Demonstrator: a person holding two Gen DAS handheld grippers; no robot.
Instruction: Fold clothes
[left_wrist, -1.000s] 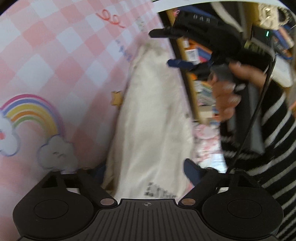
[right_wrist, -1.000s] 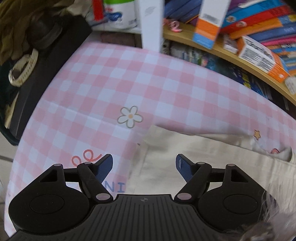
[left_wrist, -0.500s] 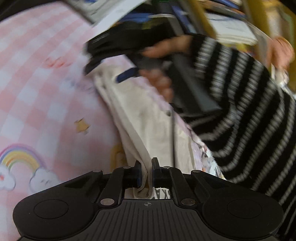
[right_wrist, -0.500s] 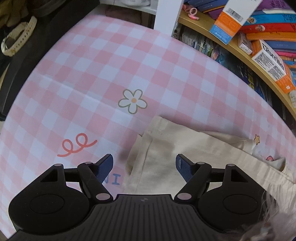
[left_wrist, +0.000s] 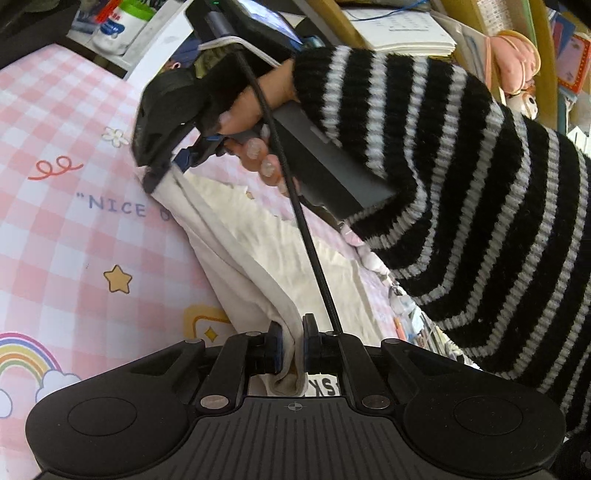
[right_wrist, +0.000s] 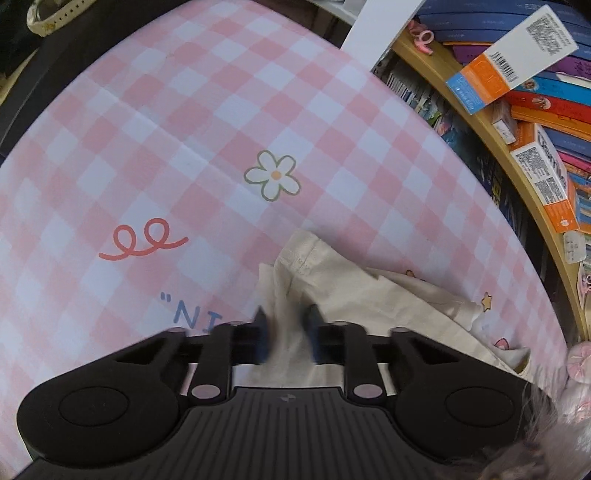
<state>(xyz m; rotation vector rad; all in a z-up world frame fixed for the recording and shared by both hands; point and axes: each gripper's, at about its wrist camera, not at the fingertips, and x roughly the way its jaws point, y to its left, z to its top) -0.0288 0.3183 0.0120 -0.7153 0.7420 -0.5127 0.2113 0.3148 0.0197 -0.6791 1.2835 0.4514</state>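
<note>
A cream garment (left_wrist: 255, 258) lies along the pink checked tablecloth (left_wrist: 66, 258). My left gripper (left_wrist: 293, 341) is shut on one end of its edge and holds it lifted. In the left wrist view my right gripper (left_wrist: 173, 166) pinches the far end of the same edge. In the right wrist view the right gripper (right_wrist: 286, 328) has its blurred fingers closed in on the cream garment (right_wrist: 332, 288), with cloth between them. The rest of the garment trails to the right over the pink checked tablecloth (right_wrist: 184, 129).
A wooden shelf (right_wrist: 517, 155) packed with books and boxes curves along the table's far side. A person's striped sleeve (left_wrist: 461, 184) reaches across the left wrist view. A dark chair with a bag strap (right_wrist: 48, 18) stands beyond the table's left end.
My left gripper shut on the garment's edge a second ago and has lifted it. My right gripper has just closed from wide open onto the garment's other end.
</note>
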